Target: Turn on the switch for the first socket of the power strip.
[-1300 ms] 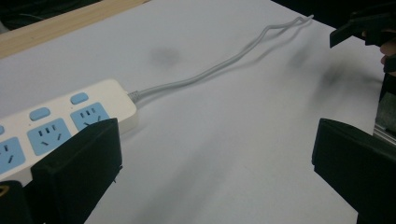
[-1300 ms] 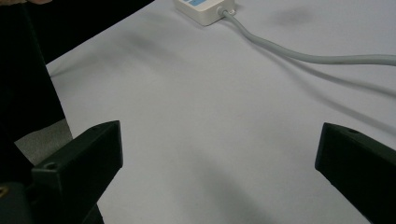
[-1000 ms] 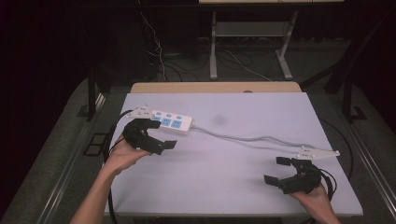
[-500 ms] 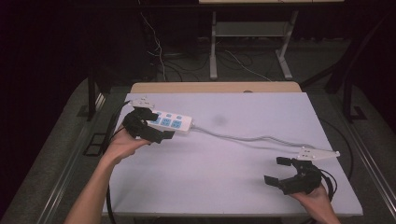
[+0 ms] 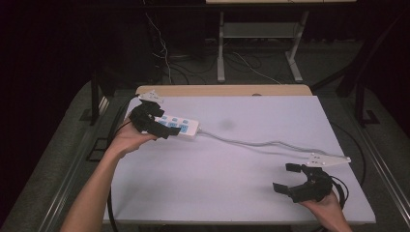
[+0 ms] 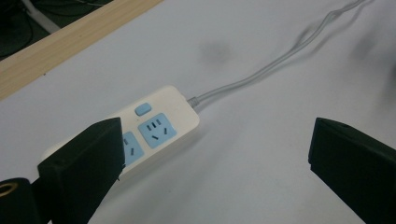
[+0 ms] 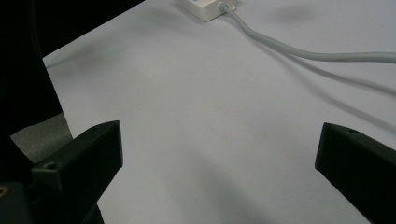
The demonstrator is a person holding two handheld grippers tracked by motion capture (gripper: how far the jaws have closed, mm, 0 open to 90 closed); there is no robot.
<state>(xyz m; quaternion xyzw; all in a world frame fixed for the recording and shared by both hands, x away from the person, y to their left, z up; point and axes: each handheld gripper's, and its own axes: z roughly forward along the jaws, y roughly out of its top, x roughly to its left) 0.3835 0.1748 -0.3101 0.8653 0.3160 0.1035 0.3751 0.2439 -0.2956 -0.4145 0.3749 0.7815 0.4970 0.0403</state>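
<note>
Since a moment ago, the left gripper (image 5: 162, 126) has slid up over the power strip (image 5: 180, 126), jaws wide, with nothing held. From that gripper, the strip's free end pokes out at 3 o'clock, and its cord (image 5: 261, 143) runs on across bare table (image 5: 203, 188). The right gripper (image 5: 296, 180) waits wide open near the table's 5 o'clock corner, close to the edge.

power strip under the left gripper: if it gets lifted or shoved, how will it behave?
The power strip looks like a rigid, flat plastic block, so it probably slides rather than rolls or tips. Its grey cord snakes loosely across the table, so it is likely floppy and will drag behind. The smooth casing may slip between the open jaws of the left gripper.
</note>
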